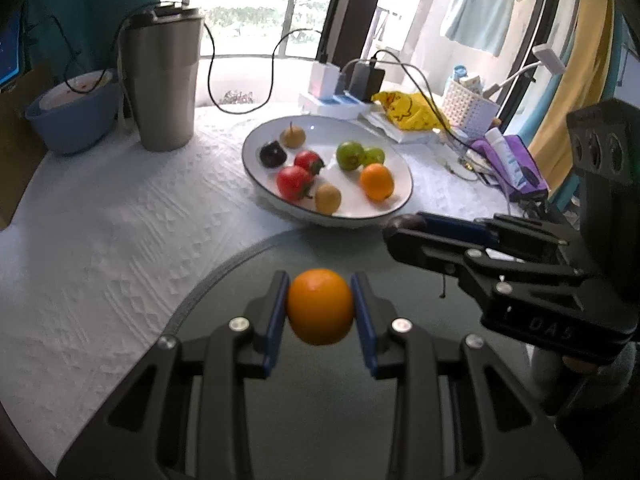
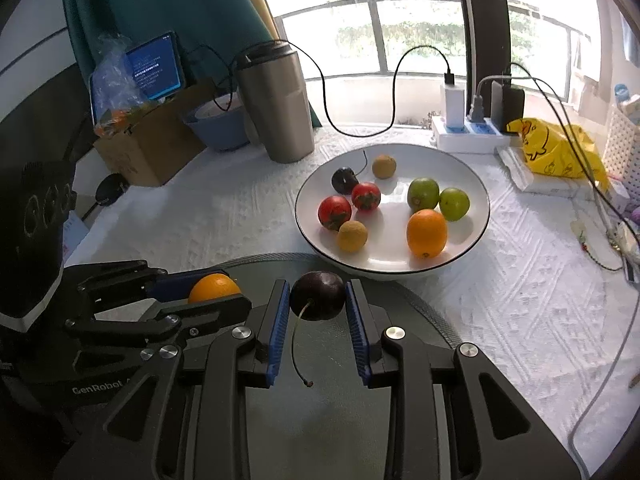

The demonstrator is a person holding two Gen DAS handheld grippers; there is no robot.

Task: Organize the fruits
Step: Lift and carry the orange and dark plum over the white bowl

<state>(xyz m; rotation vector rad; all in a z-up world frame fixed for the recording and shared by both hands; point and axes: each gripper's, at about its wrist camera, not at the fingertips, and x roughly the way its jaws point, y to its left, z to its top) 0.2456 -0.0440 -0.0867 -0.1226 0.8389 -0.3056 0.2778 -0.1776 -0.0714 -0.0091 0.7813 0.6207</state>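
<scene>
My left gripper (image 1: pixel 320 306) pinches an orange (image 1: pixel 320 306) above the dark round mat (image 1: pixel 304 420), while my right gripper (image 2: pixel 318 296) clamps a dark cherry (image 2: pixel 318 296) by its body, stem dangling. The white bowl (image 2: pixel 476 236) of fruit sits just beyond the mat on the worktop (image 1: pixel 100 248).

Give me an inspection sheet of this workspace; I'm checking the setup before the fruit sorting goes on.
Surface: white textured cloth; dark round mat at the near edge.
Job's things: white bowl holds eight fruits, including an orange.
Clutter: steel tumbler, blue bowl, yellow bag, cardboard box.
Grippers: left gripper shut on a second orange; right gripper shut on a dark cherry.
Cables: black cables run to a power strip.
Surroundings: window, teal curtain.
</scene>
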